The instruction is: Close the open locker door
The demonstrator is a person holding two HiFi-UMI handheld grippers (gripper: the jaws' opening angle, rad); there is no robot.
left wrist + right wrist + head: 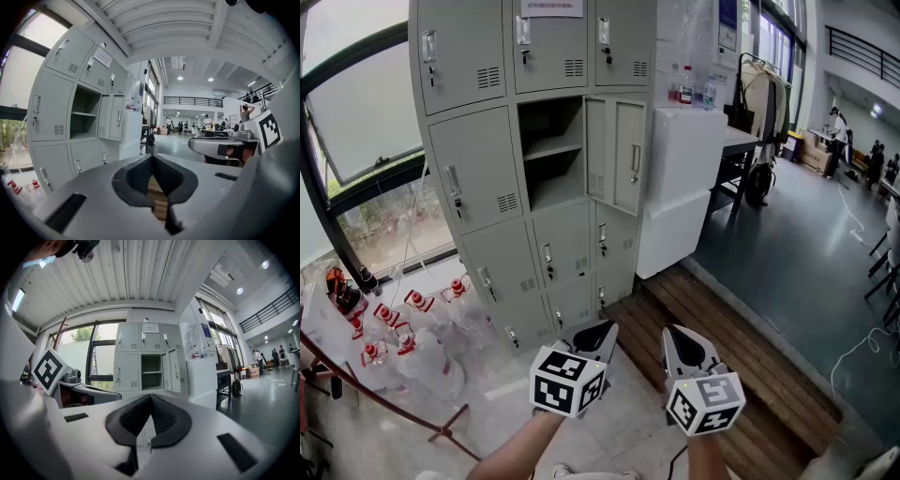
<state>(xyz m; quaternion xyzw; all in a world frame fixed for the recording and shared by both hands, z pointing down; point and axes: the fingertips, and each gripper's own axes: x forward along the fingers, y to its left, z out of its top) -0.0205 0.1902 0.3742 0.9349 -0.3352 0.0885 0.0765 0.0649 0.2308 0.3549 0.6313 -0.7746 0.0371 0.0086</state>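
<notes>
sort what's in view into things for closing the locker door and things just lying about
For the job: open door, locker, left gripper, right gripper.

Lying about: jugs, white boxes, bottles, coat.

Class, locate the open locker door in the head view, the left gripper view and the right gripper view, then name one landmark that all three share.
Head view: the open locker door is upper centre, swung out right of the open compartment.
Left gripper view: the door is left of centre.
Right gripper view: the door is just right of centre.
Shared landmark: the shelf inside that compartment, immediately left of the door in every view.
</notes>
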